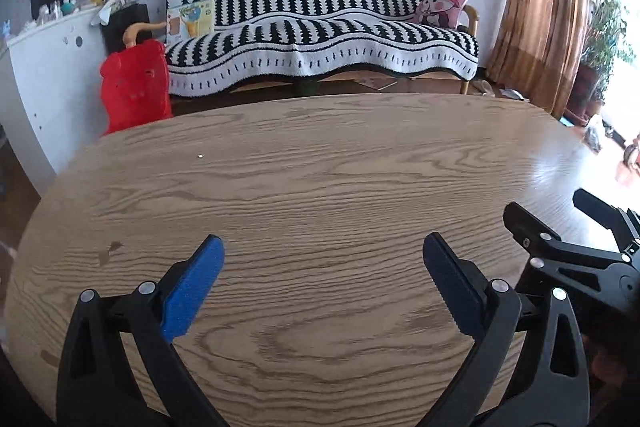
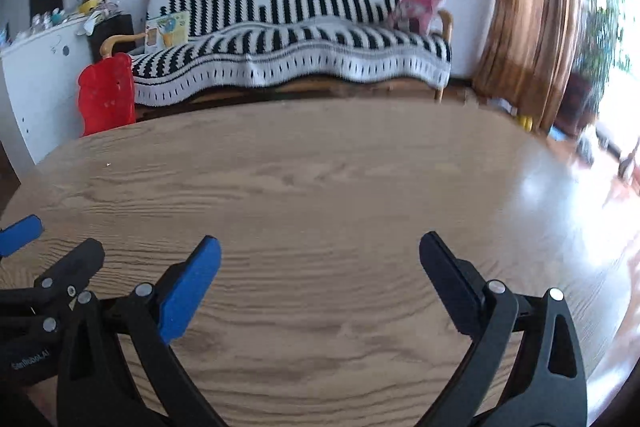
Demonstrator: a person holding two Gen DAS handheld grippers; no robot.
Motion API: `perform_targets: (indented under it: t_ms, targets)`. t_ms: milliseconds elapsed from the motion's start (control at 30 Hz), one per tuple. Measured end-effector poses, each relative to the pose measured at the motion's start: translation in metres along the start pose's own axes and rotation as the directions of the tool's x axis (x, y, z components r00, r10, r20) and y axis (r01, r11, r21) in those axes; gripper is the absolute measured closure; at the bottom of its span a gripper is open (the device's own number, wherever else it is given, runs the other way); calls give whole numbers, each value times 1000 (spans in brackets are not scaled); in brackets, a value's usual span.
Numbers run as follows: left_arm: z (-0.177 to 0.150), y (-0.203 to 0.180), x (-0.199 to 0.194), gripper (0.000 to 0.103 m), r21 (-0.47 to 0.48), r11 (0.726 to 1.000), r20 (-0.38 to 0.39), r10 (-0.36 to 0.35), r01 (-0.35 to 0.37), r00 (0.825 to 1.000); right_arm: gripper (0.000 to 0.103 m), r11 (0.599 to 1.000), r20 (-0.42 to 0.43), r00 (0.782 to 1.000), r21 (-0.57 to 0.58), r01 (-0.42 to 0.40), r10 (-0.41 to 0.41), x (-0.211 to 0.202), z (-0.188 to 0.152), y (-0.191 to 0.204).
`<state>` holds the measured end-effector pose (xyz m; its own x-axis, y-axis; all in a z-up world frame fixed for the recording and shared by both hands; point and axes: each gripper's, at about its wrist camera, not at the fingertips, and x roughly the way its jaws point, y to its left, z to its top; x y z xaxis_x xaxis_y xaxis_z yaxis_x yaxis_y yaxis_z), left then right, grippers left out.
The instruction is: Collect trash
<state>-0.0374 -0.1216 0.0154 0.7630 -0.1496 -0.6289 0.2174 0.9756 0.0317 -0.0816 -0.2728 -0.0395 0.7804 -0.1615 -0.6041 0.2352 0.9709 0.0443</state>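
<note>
Left hand-held gripper (image 1: 323, 247): it is being held low over the table (image 1: 320, 167), with its jaws spread wide apart and nothing between them.

Right hand-held gripper (image 2: 320, 247): it is being held the same way just beside the left one, released, with its jaws wide apart and nothing in them.

Where the trash is: no trash is being seen on the table in either view. Only a tiny white speck (image 1: 200, 156) is being shown far out on the wood, and what it is cannot be told.

Which way the trash points: this cannot be told, because no piece of trash is being seen. The speck is too small for any long side to be made out.

Around the table: a striped sofa (image 1: 320, 39), a red chair (image 1: 134, 87) and a brown curtain (image 1: 536, 7) are being seen behind it. A cluttered white cabinet (image 1: 52, 39) is being seen at the left.

How far along: the job is judged to be either just starting or nearly done, since the table is looking bare.

What could go wrong: the speck could be missed, because it is so small. The two hand-held grippers could be bumped together, because they are being held so close. The right view is being blurred, so small trash could be overlooked.
</note>
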Motion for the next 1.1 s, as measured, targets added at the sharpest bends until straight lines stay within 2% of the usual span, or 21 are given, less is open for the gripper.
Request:
perform_targets:
  t_ms: [300, 400, 767, 1100]
  targets:
    - [-3, 5, 3, 6, -10, 999, -14, 52, -52, 999, 7, 997, -7, 999, 53, 53, -53, -5, -5, -27]
    - [-5, 5, 3, 6, -2, 998, -14, 62, -62, 998, 7, 995, -21, 999, 89, 40, -38, -4, -6, -34]
    - [-8, 17, 7, 6, -70, 997, -57, 32, -36, 998, 7, 997, -12, 999, 66, 30, -29, -6, -6, -30]
    - [-8, 6, 5, 6, -36, 999, -60, 5, -7, 998, 7, 998, 2, 999, 49, 34, -34, -10, -6, -27]
